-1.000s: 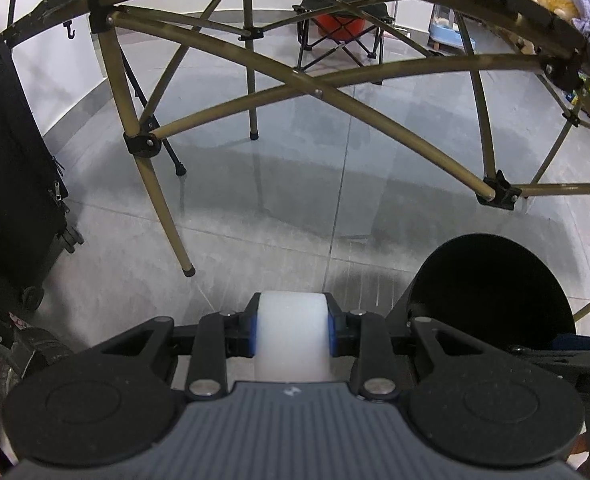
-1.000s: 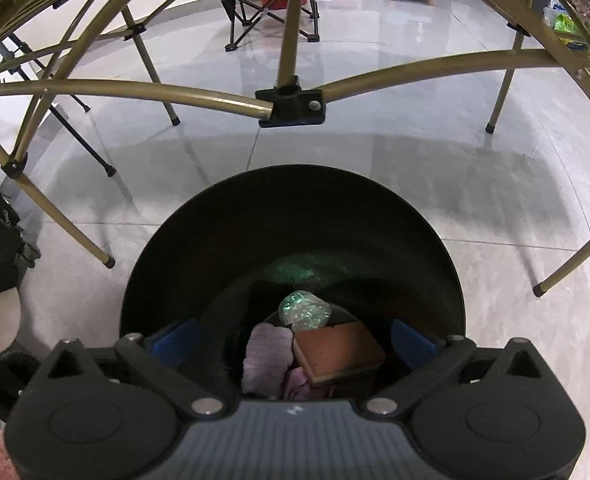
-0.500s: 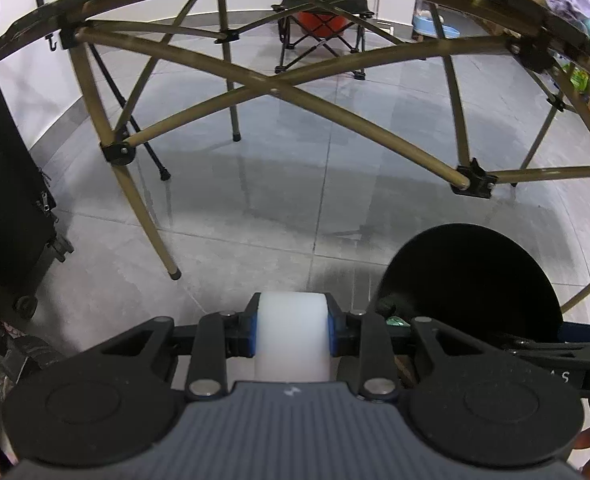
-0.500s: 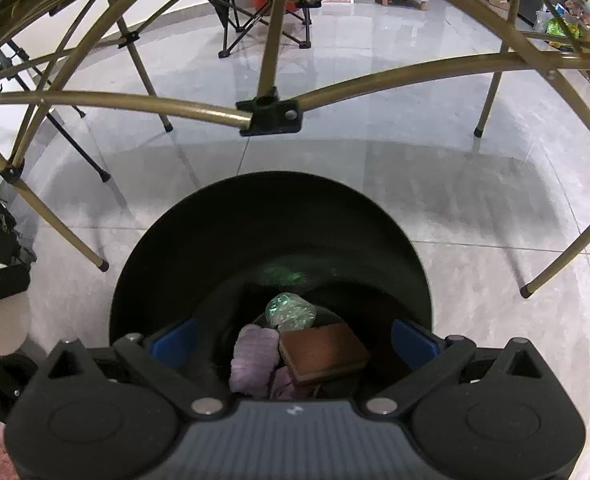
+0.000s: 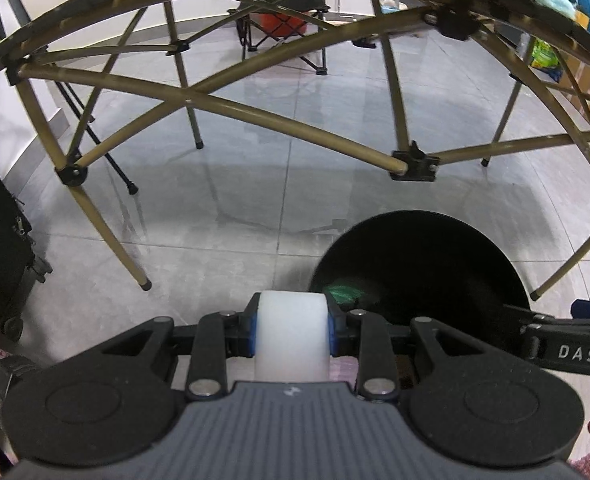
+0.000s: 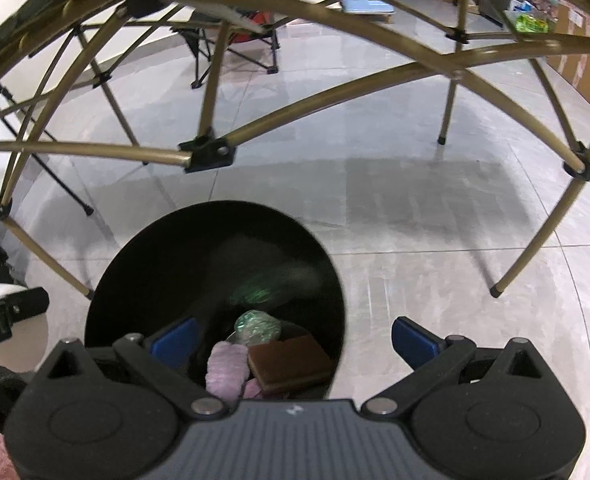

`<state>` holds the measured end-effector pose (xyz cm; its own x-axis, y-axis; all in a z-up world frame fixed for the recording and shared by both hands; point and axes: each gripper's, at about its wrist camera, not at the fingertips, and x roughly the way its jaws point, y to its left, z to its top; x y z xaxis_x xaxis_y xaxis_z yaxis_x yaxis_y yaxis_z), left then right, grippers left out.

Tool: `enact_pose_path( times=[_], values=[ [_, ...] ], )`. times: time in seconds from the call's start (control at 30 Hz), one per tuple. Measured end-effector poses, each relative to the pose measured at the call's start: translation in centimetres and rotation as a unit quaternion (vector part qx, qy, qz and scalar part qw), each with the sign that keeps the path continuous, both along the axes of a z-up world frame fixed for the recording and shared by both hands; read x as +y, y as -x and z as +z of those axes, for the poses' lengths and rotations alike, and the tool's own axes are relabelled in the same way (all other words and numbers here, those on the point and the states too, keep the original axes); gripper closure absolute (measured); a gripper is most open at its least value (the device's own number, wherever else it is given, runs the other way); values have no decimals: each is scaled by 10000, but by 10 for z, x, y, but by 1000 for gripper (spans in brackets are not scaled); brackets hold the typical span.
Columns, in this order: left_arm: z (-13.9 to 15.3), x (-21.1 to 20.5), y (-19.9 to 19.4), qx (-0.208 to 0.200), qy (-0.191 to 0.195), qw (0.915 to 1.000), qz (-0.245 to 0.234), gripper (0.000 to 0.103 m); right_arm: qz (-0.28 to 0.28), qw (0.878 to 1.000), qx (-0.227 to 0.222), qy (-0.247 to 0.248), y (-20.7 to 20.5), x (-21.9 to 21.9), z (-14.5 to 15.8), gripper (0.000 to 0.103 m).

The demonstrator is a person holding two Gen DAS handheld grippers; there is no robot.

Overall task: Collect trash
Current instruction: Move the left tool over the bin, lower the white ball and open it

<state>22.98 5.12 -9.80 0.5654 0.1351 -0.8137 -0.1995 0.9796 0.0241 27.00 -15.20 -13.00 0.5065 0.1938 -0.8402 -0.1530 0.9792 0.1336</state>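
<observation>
Step in hand: carry to bin. Left gripper (image 5: 293, 330) clamped on white cup (image 5: 292, 340), just beside black bin's (image 5: 435, 240) near-left rim, not over it yet. Next: shift over the mouth, then release. Right gripper (image 6: 293, 340) wide open, empty, over bin w/ brown sponge (image 6: 291, 362), pink fluff (image 6: 225, 366), green wrapper (image 6: 257, 326) inside. Cup's bottom hidden; bin depths too dark.
</observation>
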Motion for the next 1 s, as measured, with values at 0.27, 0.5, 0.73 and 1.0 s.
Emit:
enact_pose_path(
  times=[0.27,0.5,0.73,1.0],
  values=[
    [-6,-26,-6,117,-7,9997,-229,74,-257,9996,-75,-33,3,-25,2,0],
    [-10,-49,-9,229,-43,9986,-473,74,-492,9986,-169,-7,6,-43,3,0],
    [-14,-73,-16,312,-98,9973,-661,74,-730,9972,-176,41,11,-65,-1,0],
    [-25,-90,-28,555,-57,9958,-726,74,-964,9952,-136,50,15,-88,-6,0]
  ],
)
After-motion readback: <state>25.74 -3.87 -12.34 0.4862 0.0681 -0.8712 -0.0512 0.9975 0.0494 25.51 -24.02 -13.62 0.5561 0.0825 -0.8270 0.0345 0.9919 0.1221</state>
